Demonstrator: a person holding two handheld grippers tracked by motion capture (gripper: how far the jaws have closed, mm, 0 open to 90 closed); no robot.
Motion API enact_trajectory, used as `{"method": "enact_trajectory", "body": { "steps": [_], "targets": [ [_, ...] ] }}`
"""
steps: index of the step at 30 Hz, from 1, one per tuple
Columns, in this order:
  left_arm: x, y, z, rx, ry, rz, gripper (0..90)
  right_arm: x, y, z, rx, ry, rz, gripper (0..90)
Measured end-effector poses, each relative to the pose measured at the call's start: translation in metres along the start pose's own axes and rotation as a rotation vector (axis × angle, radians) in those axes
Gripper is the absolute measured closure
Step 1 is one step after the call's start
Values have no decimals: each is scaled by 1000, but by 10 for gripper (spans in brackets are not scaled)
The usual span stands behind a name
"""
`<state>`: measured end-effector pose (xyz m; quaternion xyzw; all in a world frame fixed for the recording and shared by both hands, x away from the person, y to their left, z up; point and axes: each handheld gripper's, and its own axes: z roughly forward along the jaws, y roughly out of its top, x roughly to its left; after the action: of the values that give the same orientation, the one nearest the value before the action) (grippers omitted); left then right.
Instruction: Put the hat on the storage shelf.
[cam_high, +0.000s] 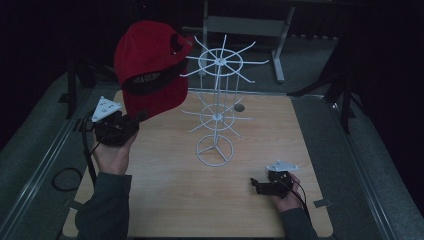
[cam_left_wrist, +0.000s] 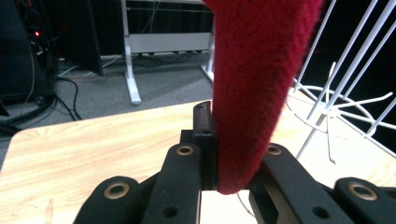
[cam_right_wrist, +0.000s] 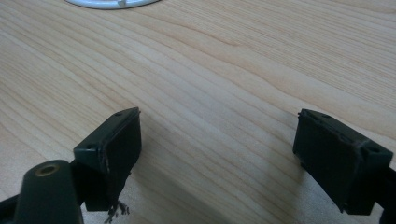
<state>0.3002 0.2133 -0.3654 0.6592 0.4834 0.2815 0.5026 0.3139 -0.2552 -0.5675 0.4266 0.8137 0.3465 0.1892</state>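
Wooden table (cam_high: 165, 200), dark room. Near right, my right gripper (cam_high: 258, 186) rests low, jaws wide apart, holding nothing. Farther left, my left gripper (cam_high: 131, 121) pinches red cap (cam_high: 150, 70) by its brim, raised just beside white wire rack (cam_high: 216, 107) at center.

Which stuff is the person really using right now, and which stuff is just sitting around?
In use:
- red cap, pinched in the left gripper
- white wire rack, next to the cap

Just sitting around:
- right gripper, jaws open, low over the table
- metal frame on the floor behind
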Motion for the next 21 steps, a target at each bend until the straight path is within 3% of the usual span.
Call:
{"method": "enact_trajectory", "body": {
  "steps": [13,21],
  "targets": [
    [-9,-19,9,40,-17,33,853,0,0,0,0,0,0,151],
    [-5,-33,14,67,-8,15,851,0,0,0,1,0,2,151]
  ]
}}
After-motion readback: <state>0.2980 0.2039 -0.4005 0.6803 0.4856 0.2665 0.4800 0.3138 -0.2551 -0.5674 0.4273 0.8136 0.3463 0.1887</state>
